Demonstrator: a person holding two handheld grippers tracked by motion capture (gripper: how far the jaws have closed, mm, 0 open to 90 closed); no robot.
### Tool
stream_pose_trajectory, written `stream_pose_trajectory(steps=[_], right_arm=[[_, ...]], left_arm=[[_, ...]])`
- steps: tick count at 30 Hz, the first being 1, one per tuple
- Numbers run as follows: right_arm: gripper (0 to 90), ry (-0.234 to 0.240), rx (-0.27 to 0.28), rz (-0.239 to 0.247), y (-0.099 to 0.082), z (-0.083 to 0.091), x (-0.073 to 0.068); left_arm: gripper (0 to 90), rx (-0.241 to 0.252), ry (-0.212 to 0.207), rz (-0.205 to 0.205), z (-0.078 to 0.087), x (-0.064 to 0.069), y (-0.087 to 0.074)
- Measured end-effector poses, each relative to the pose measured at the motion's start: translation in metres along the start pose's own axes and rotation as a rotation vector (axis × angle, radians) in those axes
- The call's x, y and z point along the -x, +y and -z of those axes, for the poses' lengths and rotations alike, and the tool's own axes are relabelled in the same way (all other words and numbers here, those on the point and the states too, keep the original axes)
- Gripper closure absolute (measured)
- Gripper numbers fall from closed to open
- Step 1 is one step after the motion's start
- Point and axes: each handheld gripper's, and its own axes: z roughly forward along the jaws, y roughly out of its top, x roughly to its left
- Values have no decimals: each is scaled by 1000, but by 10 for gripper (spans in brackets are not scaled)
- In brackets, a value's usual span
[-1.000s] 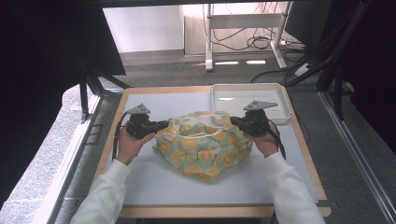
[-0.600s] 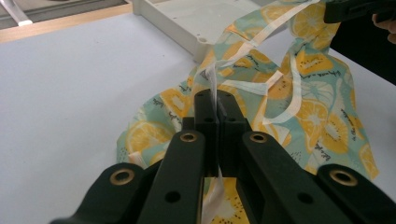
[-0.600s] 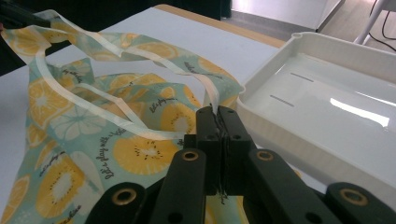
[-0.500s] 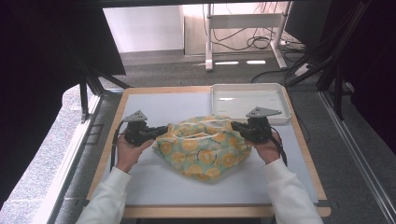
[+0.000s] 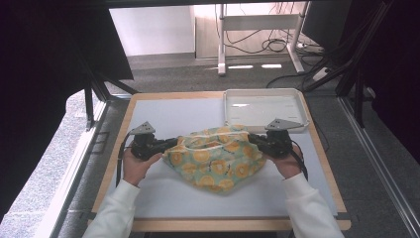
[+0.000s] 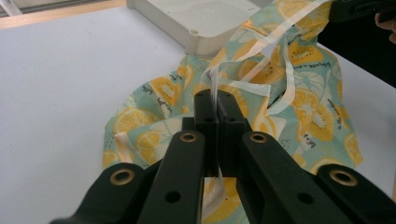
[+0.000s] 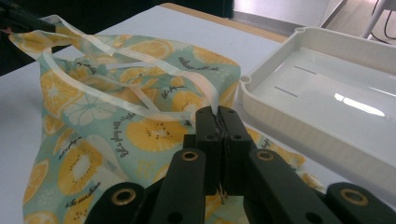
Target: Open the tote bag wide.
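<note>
Left hand-held gripper and right hand-held gripper, seemingly level, clamped on fruit-print cloth.

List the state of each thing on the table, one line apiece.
Fruit-print cloth bag: lying slack on the table, mouth stretched between both grippers.
Left hand-held gripper: shut on the bag's ribbon.
Right hand-held gripper: shut on the bag's ribbon.
White tray: upright, empty.

White long sleeves; black two-jaw grippers with brass-ringed holes, grey three-cornered top plates, black trailing cables.
</note>
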Motion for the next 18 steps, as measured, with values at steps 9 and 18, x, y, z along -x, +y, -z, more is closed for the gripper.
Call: stream_pose_trajectory(steps=[9,18], right_arm=[[869,5,1,-2,-6,8,-4],[869,20,0,-17,-16,13,-9]], left_arm=[[898,5,-4,-13,8,3,-3],[898,8,-23,-18,14,8,-8]])
